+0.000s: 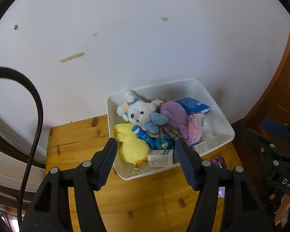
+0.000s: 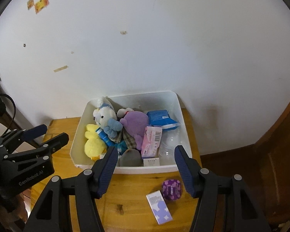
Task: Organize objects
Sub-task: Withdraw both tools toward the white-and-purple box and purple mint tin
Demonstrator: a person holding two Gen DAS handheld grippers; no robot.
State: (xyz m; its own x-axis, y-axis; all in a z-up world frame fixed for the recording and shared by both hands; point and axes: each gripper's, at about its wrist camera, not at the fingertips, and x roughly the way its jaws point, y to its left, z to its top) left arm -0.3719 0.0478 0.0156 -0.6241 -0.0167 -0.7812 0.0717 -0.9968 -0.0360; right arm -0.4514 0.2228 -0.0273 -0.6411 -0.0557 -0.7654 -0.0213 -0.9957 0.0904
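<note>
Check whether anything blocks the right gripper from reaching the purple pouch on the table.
Nothing visible does. The purple pouch lies on bare wooden table in front of the white bin, beside a small lilac box, with the open right gripper just above.

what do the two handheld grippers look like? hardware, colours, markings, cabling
Both are matte black plastic frames with silver rivet pins at the linkages. The left gripper and right gripper each carry two fingers faced with ribbed dark blue pads. The left one's body reads "GenRobot.AI" in the right wrist view; the right one shows "DAS" in the left wrist view. A black braided cable loops beside the left gripper.
</note>
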